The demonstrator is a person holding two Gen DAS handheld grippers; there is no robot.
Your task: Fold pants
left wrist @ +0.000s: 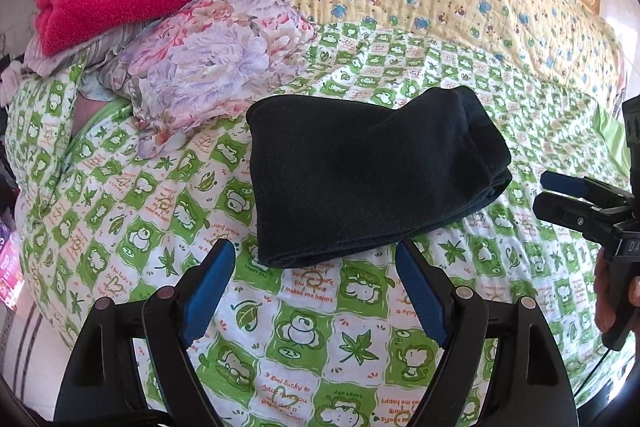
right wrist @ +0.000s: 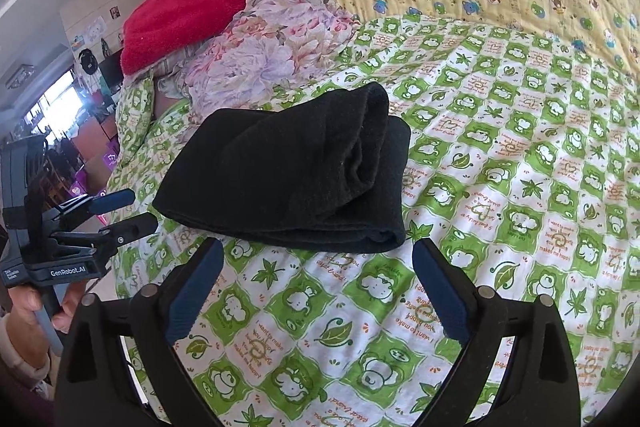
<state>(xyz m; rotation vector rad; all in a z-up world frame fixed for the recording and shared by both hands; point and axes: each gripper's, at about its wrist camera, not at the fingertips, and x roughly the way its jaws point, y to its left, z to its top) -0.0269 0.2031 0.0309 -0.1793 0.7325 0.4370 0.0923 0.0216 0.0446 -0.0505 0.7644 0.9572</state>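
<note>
Both tongs, left gripper [left wrist: 314, 253] and right gripper [right wrist: 318, 253], released, hovering near folded black pants [left wrist: 360, 171] on bedsheet [left wrist: 320, 339].

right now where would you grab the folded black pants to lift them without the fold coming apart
Probably at the near edge of the black pants, where the layers stack into one thick fold facing both grippers. The left gripper and right gripper are open, empty and just short of that edge, so coming straight forward, low over the green quilt, pinches all layers. The far right end looks looser.
</note>
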